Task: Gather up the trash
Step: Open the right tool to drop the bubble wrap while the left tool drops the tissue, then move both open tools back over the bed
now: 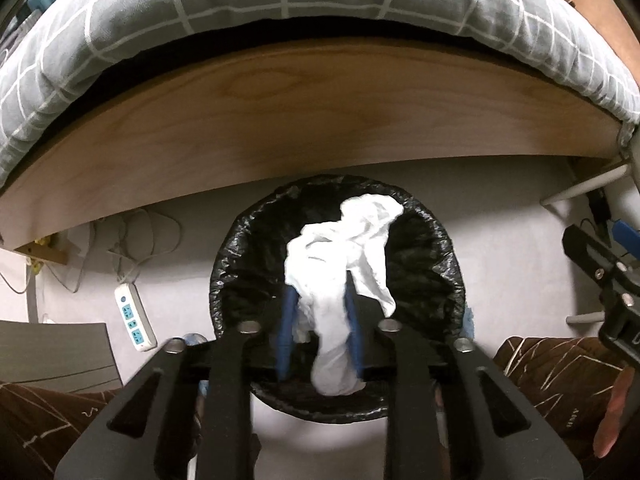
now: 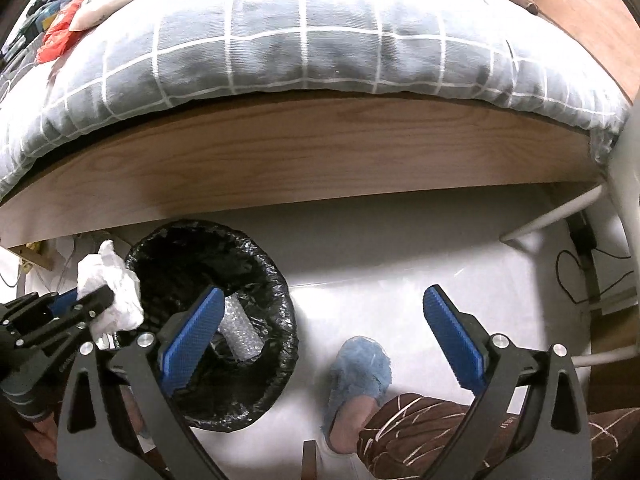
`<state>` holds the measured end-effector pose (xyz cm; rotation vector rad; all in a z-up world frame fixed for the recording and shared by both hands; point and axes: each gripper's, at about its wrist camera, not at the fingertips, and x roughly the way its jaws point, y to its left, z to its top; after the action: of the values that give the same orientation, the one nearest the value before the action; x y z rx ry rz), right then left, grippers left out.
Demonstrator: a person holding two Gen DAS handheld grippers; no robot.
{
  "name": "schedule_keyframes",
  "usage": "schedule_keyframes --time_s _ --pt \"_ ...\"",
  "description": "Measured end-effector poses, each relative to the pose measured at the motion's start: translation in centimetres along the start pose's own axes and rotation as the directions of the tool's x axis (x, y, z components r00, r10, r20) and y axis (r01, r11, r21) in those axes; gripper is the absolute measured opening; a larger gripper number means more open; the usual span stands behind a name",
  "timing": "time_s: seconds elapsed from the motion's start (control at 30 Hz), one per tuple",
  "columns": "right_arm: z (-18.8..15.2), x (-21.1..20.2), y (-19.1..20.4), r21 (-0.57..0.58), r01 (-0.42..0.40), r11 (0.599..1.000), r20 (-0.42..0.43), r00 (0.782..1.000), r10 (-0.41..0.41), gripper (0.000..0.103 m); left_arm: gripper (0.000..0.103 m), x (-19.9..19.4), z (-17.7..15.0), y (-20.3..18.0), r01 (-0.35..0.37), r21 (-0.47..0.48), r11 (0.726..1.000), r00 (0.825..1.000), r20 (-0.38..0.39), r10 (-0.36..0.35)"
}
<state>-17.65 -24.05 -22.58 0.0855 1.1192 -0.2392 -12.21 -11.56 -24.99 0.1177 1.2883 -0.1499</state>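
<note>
Item: crumpled white tissue (image 1: 340,264) — clamped between the blue pads (image 1: 286,328) of your left gripper (image 1: 318,300). In the left wrist view it sits over the mouth of the black-lined trash bin (image 1: 436,264), with its loose end trailing toward 1 o'clock. In the right wrist view the same wad appears at 9 o'clock, beside the bin's left rim; whether it touches the liner cannot be told.

Trash bin: round, fitted with a crinkled black bag, standing on the pale floor (image 2: 400,260) just in front of the wooden bed rail (image 1: 320,120). The right wrist view shows a roll of bubble wrap (image 2: 240,332) lying inside it.

Surroundings:
- Grey checked quilt (image 2: 280,48) overhanging the rail at 12 o'clock.
- White power strip (image 1: 134,318) with trailing cords on the floor at 9 o'clock in the left view, apart from the bin.
- Blue fuzzy slipper (image 2: 360,372) on your foot at 6 o'clock in the right view, near the bin's right side.
- Brown patterned trouser leg (image 2: 420,432) beside the slipper.
- White tubular frame legs (image 2: 552,220) at 3 o'clock.

Your right gripper (image 2: 324,304): jaws spread wide and grasping nothing — the left pad hangs over the bin's opening, the right pad over bare floor.
</note>
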Motion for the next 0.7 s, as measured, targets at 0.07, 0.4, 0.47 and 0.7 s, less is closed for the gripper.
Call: schedule_keyframes --time_s 0.07,0.4,0.47,0.7 --pt "0.1 0.0 0.3 -0.002 -0.005 1.000 -0.001 1.000 0.005 0.095 0.046 0.0 0.0 0.3 -0.008 -0.003 1.000 1.000 0.005 0.008" --pt "2.2 -2.3 3.3 -0.045 -0.034 0.998 0.077 0.996 0.037 0.095 0.090 -2.7 0.6 2.9 -0.061 -0.044 0.997 0.994 0.089 0.065" --pt "2.6 -3.0 3.7 -0.051 -0.035 0.998 0.101 0.994 0.040 0.095 0.094 -3.8 0.9 3.4 -0.061 -0.055 0.997 0.991 0.116 0.068" --pt "5.1 -5.9 4.9 -0.074 -0.030 0.997 0.185 0.982 0.043 0.095 0.097 -8.8 3.0 5.6 -0.054 -0.099 0.994 0.974 0.215 0.074"
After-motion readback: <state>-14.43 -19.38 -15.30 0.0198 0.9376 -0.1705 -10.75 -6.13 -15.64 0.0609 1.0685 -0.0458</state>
